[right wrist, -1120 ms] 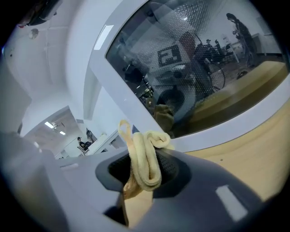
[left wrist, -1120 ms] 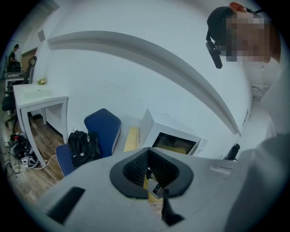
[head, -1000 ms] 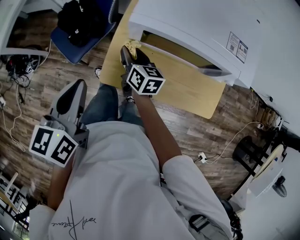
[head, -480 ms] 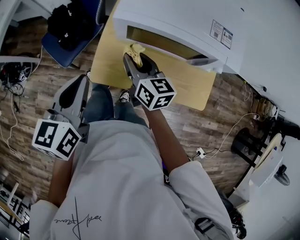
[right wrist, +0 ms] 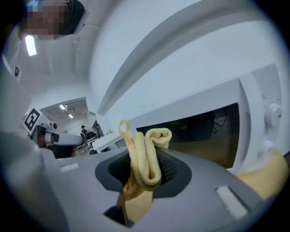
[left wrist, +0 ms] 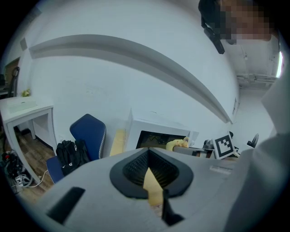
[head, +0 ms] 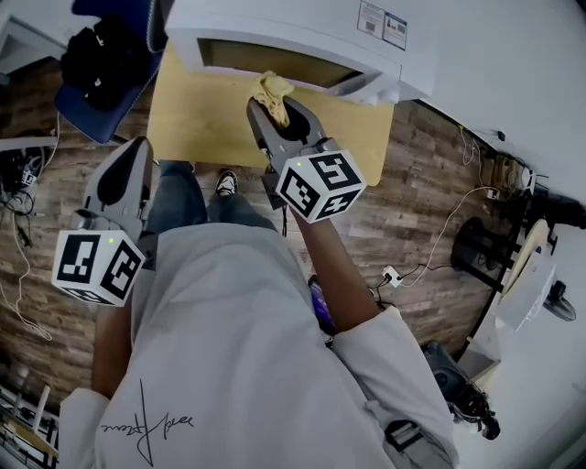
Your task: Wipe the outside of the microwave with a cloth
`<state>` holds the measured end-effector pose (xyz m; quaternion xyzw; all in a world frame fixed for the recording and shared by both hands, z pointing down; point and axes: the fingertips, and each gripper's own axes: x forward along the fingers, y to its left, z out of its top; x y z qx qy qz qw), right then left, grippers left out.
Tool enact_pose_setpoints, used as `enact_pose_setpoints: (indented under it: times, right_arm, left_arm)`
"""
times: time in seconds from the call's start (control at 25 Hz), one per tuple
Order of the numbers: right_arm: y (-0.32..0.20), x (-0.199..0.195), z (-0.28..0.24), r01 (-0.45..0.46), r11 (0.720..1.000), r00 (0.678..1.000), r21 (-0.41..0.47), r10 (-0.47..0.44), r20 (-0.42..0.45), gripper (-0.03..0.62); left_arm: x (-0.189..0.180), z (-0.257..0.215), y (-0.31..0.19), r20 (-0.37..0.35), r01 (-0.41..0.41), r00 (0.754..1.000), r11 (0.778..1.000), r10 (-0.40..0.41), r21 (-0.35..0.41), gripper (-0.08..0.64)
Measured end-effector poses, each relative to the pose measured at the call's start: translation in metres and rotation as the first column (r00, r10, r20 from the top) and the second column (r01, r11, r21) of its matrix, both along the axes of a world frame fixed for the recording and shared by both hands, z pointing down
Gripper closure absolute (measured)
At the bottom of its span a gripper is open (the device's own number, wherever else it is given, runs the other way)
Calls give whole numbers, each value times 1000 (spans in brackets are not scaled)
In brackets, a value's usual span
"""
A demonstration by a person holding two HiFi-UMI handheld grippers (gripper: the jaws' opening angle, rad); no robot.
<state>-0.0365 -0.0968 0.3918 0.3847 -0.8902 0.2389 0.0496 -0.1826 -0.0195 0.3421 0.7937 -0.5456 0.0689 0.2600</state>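
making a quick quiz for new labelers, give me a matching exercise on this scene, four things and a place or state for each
Things:
1. yellow cloth
2. left gripper
3. microwave
4. blue chair

Places or states:
A. clamped in the right gripper
B. white, standing on the wooden table
C. has a black bag on it
D. jaws together, nothing between them

Pairs: 1-A, 2-D, 3-B, 4-C

Microwave (head: 293, 32) top past the upper edge
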Motion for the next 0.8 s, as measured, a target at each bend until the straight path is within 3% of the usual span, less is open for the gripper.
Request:
enact_pose_setpoints:
  times: [0.48, 0.8]
  right_arm:
    - [27, 68, -64, -51, 994, 994, 95, 60, -88, 479]
    - [43, 99, -75, -101, 990, 982, 95, 114, -147, 482]
  left_arm:
    - [25, -18, -2, 15, -47, 999, 997, 46, 58, 568]
    - [34, -30, 1, 103, -80, 992, 992, 70, 96, 568]
